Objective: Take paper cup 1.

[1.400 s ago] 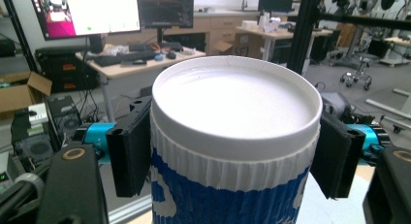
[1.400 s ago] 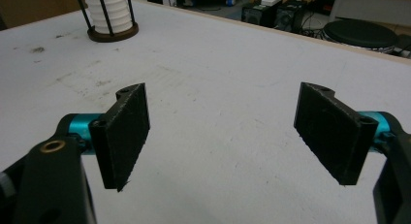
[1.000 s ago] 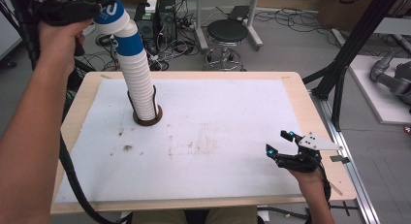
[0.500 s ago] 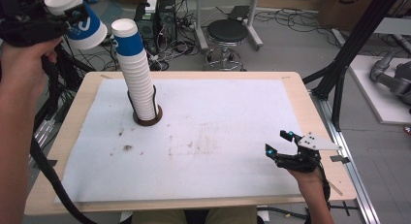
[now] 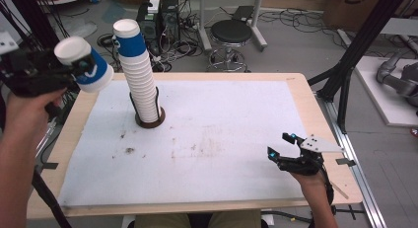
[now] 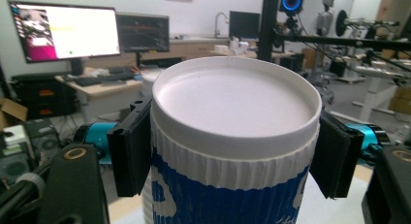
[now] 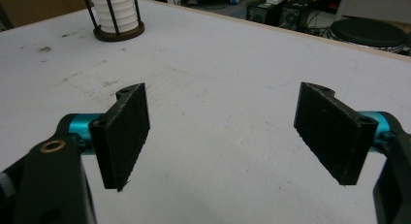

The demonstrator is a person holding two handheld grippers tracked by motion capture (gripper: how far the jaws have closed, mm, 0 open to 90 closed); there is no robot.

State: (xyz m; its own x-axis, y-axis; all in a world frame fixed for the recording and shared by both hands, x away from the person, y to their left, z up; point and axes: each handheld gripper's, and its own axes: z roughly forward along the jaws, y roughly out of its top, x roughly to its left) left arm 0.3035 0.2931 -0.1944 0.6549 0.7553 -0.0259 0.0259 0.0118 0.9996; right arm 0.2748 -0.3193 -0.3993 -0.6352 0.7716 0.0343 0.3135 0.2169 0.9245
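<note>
Obstacle: we've one tall cup stack (image 5: pixel 140 75) in its holder, back-left on the table (image 5: pixel 305 97).
Right of stack: open mat (image 5: pixel 222 129), we pass freely.
Front of stack: open too.

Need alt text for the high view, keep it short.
The left gripper holds a blue-and-white paper cup in the air to the left of a tall stack of matching cups standing in a round holder on the white-covered table. The right gripper sits open and empty near the table's right front corner.
</note>
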